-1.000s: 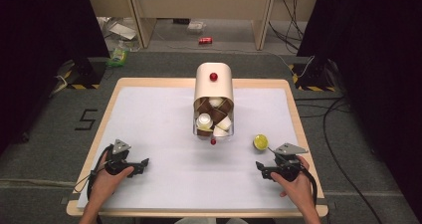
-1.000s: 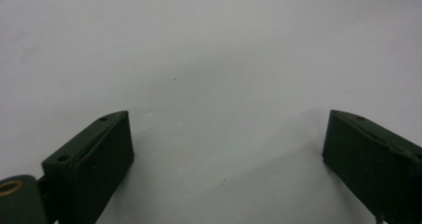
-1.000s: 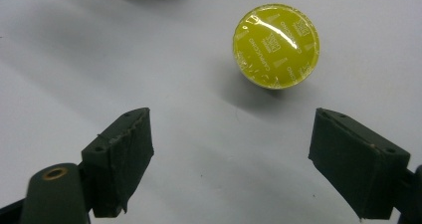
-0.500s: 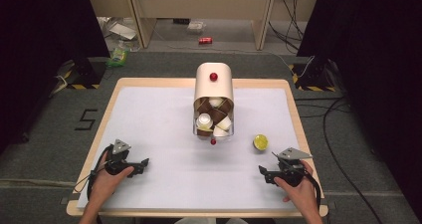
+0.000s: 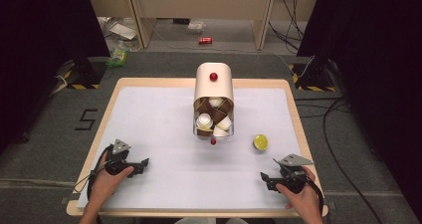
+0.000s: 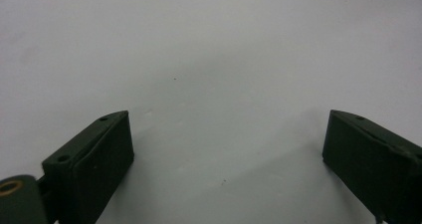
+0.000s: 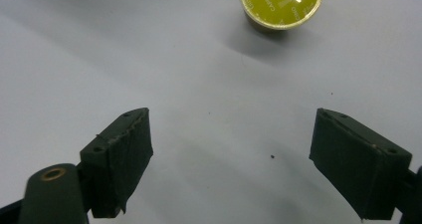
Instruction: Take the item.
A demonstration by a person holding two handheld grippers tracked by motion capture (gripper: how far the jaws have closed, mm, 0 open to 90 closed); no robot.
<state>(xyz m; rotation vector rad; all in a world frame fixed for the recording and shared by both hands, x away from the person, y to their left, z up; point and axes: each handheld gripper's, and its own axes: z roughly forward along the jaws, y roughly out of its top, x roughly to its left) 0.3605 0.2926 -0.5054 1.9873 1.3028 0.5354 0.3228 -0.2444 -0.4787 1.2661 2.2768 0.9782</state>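
Since a second ago the right gripper (image 5: pixel 265 177) has drawn back toward the table's near edge, away from the yellow capsule (image 5: pixel 260 142); the left gripper (image 5: pixel 145 162) has stayed put. Left gripper — jaws wide apart over bare white table (image 6: pixel 209 59). Right gripper — jaws likewise spread, empty; the capsule (image 7: pixel 280 5) stands at about 12 o'clock from them, well apart, and at 4 o'clock from the capsule dispenser (image 5: pixel 214 84).

red can (image 5: pixel 205 40) on floor | green packet (image 5: pixel 118 57) | cables (image 5: pixel 291 7)
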